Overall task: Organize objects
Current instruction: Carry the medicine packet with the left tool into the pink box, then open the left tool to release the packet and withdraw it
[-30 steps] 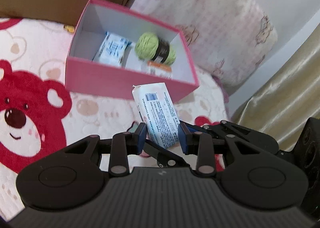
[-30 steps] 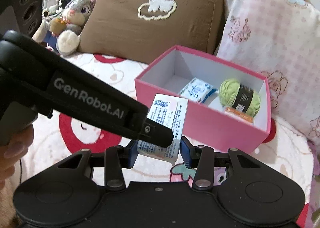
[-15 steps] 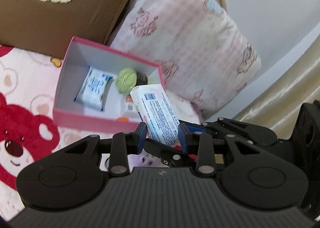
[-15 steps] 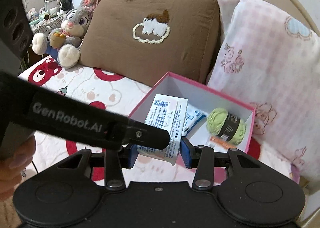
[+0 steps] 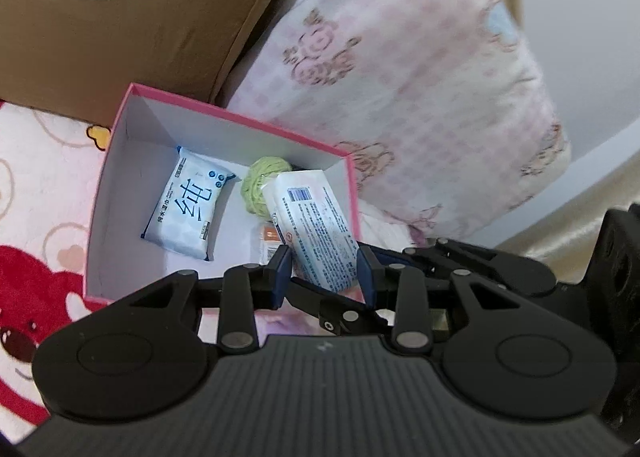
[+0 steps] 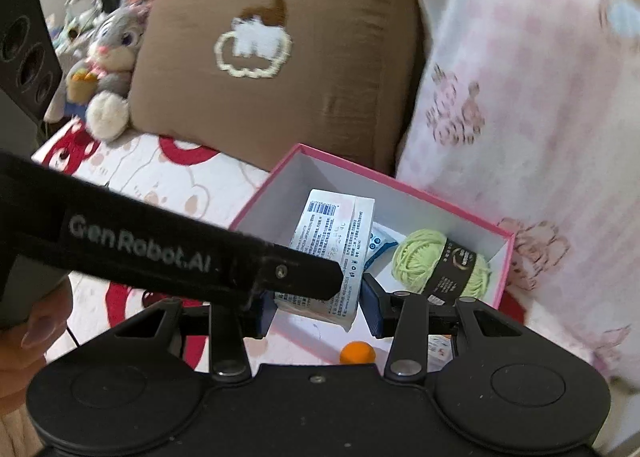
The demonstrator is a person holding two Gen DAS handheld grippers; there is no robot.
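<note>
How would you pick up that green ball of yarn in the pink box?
Grip the green yarn ball across its black paper band, coming straight down from above. It lies on its side in the pink box, whose walls block the sides; the banded middle looks firmest.

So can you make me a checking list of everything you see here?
Surface: bear-print blanket on a bed.
Job's things: pink box holding a blue wipes pack, green yarn ball, an orange-labelled packet and an orange ball.
Clutter: nothing seen.
Grippers: left gripper and right gripper both shut on one white pack above the box.
Cables: nothing seen for certain.
Surroundings: brown pillow, pink pillow, plush rabbit.
</note>
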